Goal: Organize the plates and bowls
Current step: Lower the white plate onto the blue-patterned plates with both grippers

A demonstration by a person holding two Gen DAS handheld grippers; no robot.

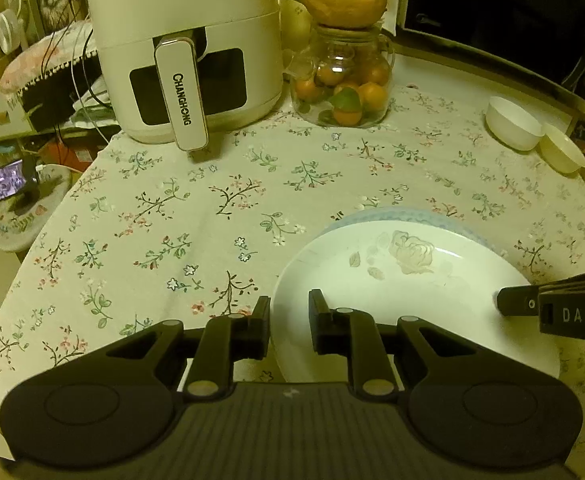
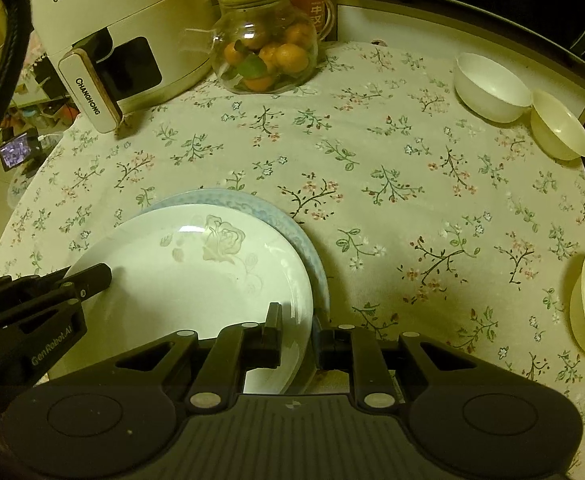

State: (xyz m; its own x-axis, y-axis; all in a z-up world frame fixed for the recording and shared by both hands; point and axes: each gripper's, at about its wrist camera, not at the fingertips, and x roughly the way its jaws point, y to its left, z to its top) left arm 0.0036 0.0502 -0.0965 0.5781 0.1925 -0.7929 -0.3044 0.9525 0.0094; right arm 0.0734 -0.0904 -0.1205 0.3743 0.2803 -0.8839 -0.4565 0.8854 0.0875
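Both grippers straddle opposite rims of the white rose plate (image 2: 196,276) stacked on a blue-rimmed plate (image 2: 292,224) near the table's front edge, the left gripper (image 1: 290,312) and right gripper (image 2: 297,326) each partly open around it.

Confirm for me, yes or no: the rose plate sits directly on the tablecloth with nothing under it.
No. The rose plate lies on top of a blue-rimmed plate, whose patterned edge shows beyond it in the right wrist view.

Floral-clothed table (image 2: 372,168) carries stacked plates (image 2: 196,272), three bowls (image 2: 488,88), air fryer (image 2: 124,32), fruit jar (image 2: 268,52).
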